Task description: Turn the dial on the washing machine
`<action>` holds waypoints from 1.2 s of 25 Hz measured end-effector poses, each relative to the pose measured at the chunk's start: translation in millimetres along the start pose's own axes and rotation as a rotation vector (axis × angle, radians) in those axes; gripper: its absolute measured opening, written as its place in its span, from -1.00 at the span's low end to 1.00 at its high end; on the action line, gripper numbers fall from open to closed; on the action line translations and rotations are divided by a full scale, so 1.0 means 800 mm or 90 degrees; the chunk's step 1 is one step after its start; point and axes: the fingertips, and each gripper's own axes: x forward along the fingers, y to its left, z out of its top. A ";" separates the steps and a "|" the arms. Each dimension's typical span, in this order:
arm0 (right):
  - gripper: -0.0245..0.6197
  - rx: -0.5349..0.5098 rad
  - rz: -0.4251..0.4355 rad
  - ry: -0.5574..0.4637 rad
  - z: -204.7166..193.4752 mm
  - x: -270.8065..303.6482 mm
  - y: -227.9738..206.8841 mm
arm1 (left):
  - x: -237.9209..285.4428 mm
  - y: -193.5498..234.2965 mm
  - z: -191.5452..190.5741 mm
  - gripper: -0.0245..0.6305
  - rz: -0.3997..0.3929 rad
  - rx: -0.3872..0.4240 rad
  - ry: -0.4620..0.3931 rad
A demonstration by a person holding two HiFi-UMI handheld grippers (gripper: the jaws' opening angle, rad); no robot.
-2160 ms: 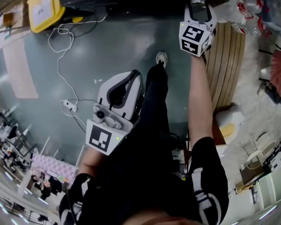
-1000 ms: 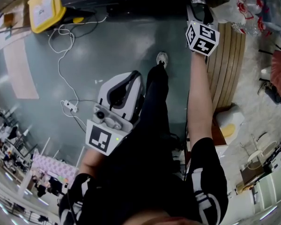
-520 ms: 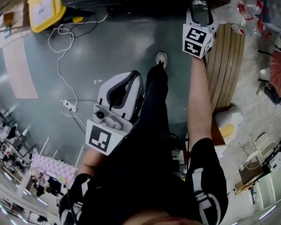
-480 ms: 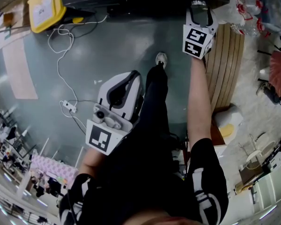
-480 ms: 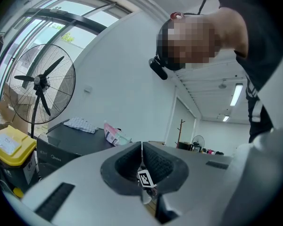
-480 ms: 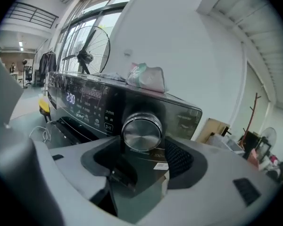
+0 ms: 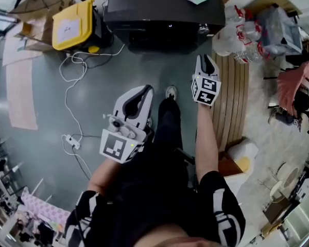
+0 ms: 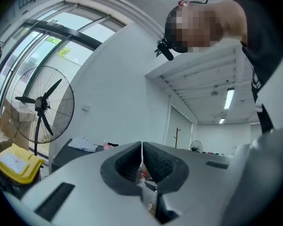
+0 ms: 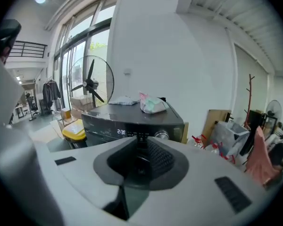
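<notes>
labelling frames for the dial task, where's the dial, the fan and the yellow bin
dial (image 9: 162, 135), right gripper view, its round face
fan (image 9: 90, 84), right gripper view, its hub
yellow bin (image 7: 73, 24), head view, its lid

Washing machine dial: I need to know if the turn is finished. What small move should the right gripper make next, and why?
Probably lower the right gripper to rest: it hangs clear of the washing machine, the dial lies well ahead untouched, and its jaws have just been closing with nothing between them.
</notes>
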 end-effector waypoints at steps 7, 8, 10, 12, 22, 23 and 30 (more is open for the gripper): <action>-0.83 0.085 0.040 -0.069 0.087 -0.238 0.101 | -0.146 -0.042 0.127 -0.84 -0.049 0.049 -0.064; -0.84 0.091 0.043 -0.078 0.094 -0.264 0.111 | -0.159 -0.045 0.135 -0.84 -0.049 0.052 -0.067; -0.84 0.103 0.050 -0.104 0.113 -0.313 0.127 | -0.183 -0.052 0.146 -0.84 -0.045 0.052 -0.070; -0.84 0.105 0.059 -0.133 0.131 -0.362 0.141 | -0.203 -0.066 0.154 -0.84 -0.042 0.045 -0.077; -0.85 0.083 0.084 -0.169 0.136 -0.490 0.150 | -0.223 -0.129 0.162 -0.84 -0.013 0.028 -0.100; -0.85 0.082 0.086 -0.167 0.132 -0.492 0.148 | -0.221 -0.132 0.157 -0.84 -0.010 0.027 -0.097; -0.85 0.072 0.095 -0.156 0.123 -0.486 0.141 | -0.208 -0.138 0.138 -0.84 -0.004 0.029 -0.074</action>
